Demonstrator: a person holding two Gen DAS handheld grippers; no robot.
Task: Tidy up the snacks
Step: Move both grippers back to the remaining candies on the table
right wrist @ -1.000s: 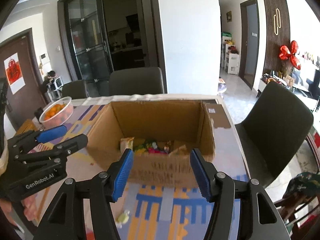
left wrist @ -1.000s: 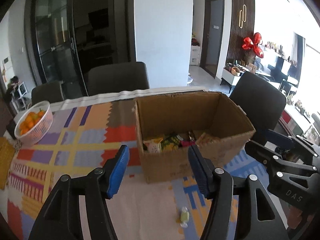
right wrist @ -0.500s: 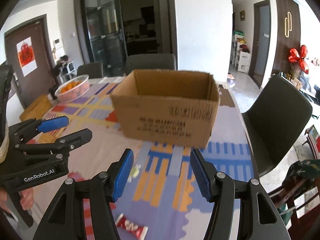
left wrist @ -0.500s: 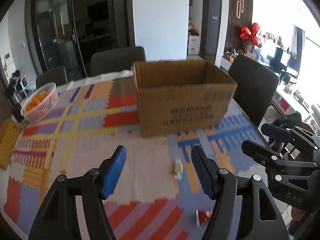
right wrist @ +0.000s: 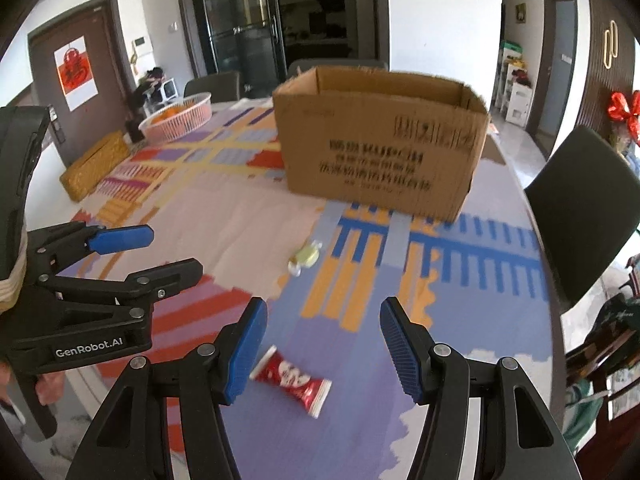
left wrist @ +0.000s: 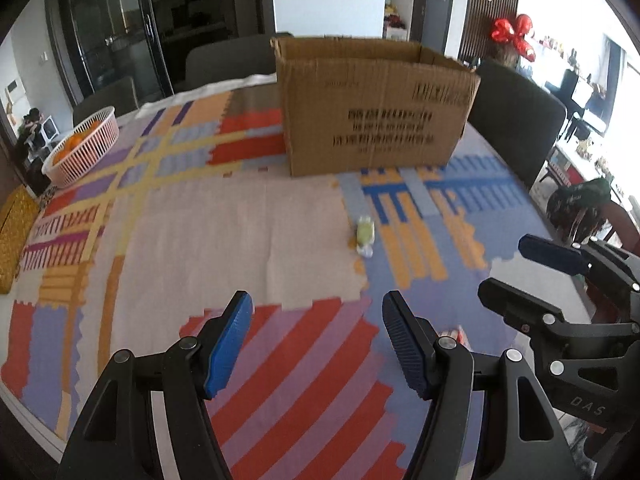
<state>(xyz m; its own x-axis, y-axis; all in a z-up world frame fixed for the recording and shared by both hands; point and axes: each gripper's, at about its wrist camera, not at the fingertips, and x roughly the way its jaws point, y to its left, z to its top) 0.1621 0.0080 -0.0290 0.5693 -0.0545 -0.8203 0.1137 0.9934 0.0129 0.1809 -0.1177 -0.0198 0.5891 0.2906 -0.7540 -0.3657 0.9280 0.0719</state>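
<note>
You are hovering both grippers, empty, over two loose snacks in front of the box.

Your right gripper (right wrist: 320, 344) is holding its jaws about half open with nothing between them; the red snack (right wrist: 291, 379) is lying on the cloth (right wrist: 248, 216) just below, towards the left pad, at about 7 o'clock. Your left gripper (left wrist: 316, 340) is gaping likewise and gripping nothing, with the green candy (left wrist: 365, 235) ahead at 1 o'clock. The box (right wrist: 380, 140) is standing beyond, at 12 o'clock, well apart. You seem to be starting a pick: next, be lowering the right jaws astride the red snack, closing, then carrying it into the box.
</note>
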